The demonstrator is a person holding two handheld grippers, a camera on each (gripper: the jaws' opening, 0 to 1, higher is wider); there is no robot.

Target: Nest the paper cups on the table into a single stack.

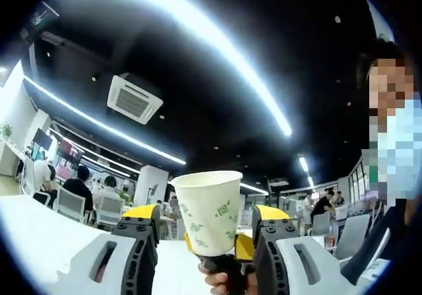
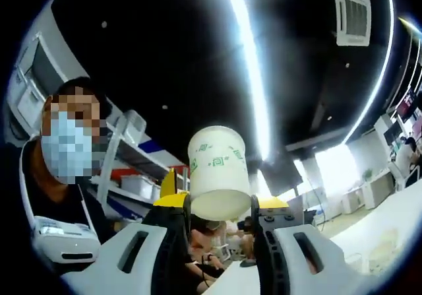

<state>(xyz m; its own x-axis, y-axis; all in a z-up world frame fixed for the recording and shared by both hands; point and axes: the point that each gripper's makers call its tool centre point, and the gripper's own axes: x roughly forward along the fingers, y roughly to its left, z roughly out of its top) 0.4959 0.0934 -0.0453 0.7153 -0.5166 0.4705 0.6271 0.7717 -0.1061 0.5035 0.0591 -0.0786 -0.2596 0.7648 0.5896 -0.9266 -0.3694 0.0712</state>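
Paper cups held aloft, one in each gripper, above the white table (image 1: 39, 242).
Left gripper (image 1: 206, 242) is clamped on an upright paper cup (image 1: 210, 212), mouth up; right gripper (image 2: 219, 226) is clamped near the rim of another cup (image 2: 217, 171), base pointing away. Nesting likely needs their long axes lined up, base into mouth.

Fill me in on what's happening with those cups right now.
A person holds a gripper in each hand, both raised toward the ceiling. The left gripper grips a paper cup near its base, mouth up. The right gripper grips a second paper cup by its rim, bottom up. The two cups are apart, not yet nested.
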